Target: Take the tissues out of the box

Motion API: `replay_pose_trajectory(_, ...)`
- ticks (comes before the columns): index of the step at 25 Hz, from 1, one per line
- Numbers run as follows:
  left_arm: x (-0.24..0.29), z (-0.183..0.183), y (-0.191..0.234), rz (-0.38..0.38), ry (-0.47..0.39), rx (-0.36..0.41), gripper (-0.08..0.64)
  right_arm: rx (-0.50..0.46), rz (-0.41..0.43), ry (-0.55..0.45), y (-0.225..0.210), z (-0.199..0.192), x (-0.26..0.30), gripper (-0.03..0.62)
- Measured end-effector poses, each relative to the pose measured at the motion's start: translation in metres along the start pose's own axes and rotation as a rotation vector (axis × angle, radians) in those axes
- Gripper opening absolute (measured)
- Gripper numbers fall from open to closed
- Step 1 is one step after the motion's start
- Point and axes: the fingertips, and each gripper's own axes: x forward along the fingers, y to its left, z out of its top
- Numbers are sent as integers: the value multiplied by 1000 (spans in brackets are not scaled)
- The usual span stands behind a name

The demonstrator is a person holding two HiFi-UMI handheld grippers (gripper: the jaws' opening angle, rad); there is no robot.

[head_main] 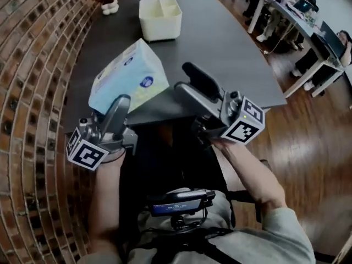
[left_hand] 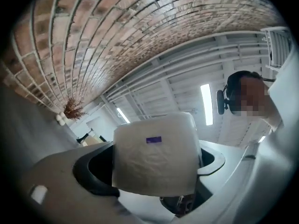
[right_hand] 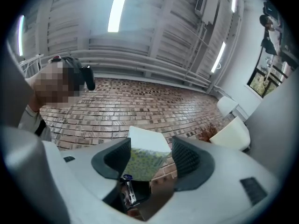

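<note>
Left gripper (head_main: 118, 108): pinched on tissue pack (head_main: 129, 76), which is held steady.
Right gripper (head_main: 186, 78): spread, presumably positioned for pulling tissues.

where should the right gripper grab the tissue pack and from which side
Probably the free lower right corner of the tissue pack, coming in from the right. The left gripper clamps its lower left corner and holds it tilted at the table's near edge, so the right end is bare and faces the open right gripper close beside it.
</note>
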Motion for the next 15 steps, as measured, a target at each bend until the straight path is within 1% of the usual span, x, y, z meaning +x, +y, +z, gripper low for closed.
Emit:
replay_pose_trajectory(2,3,7,-6,-57,-28,-22,492,-23,31,-2,8,4,10,279)
replay_pose_trajectory(5,-9,-5,-10,-47,-35,-61,492,-8,19,28,10,2,8,279)
replay_pose_trajectory(7,-10,-11,-11,-61,-21,-80,492,0,8,33,7,1,6,279)
replay_pose_trajectory(11,-3,-12,-11,-90,-12,-103,492,-23,36,67,10,-5,7,279)
replay_pose_trajectory(15,-6,-11,-13,-117,-33,-114,492,-46,50,73,11,-7,3,279)
